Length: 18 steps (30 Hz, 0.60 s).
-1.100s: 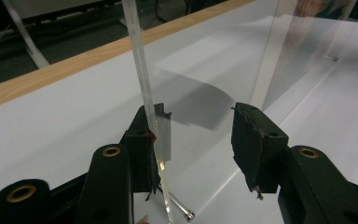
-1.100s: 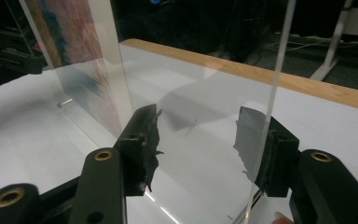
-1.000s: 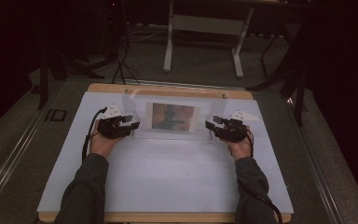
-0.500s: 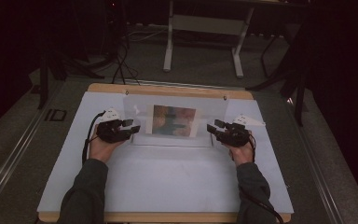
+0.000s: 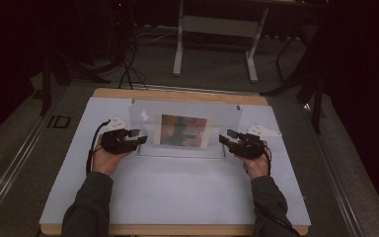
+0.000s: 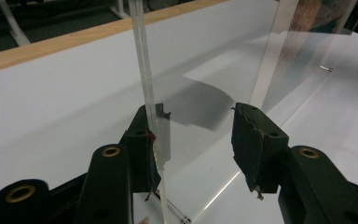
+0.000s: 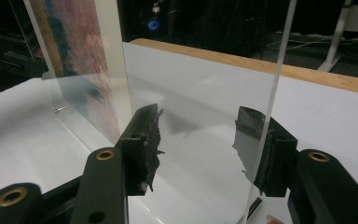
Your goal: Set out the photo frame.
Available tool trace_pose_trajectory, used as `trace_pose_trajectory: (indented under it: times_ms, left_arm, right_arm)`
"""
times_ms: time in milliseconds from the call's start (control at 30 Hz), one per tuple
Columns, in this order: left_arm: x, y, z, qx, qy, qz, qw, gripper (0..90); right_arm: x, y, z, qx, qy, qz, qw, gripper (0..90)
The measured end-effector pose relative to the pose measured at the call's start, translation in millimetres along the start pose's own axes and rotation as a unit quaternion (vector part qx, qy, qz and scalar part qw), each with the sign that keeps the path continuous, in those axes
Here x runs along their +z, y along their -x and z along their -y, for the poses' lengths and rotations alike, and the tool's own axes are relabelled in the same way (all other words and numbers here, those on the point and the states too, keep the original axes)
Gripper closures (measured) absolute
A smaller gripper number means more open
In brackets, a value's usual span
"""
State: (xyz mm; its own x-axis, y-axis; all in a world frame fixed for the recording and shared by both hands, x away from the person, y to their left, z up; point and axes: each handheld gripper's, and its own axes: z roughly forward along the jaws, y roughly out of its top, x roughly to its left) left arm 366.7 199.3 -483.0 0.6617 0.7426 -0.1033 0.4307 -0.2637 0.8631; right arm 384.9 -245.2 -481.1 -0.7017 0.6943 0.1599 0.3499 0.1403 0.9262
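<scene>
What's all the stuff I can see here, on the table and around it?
Frame: one, clear acrylic, upright mid-table, between the claws.
Picture: one, orange and blue-green, inside the frame.
Sheet: one, white, covering the table.
Table: one, wooden edge showing.
Stand: one, white legs, on the floor beyond.
Left claw: black, open, at the frame's left edge.
Right claw: black, open, at the frame's right edge.
Hands: two, holding the claws.
</scene>
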Motion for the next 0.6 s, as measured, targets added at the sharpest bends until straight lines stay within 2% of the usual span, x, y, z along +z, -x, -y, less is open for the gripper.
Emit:
trace_pose_trajectory:
  times_ms: [600]
  left_arm:
    - [-1.9, 3.5, 3.2, -0.001, 0.001, -0.004, 1.0000, 53.1]
  right_arm:
    - [0.0, 1.6, 2.5, -0.001, 0.000, -0.008, 1.0000, 48.6]
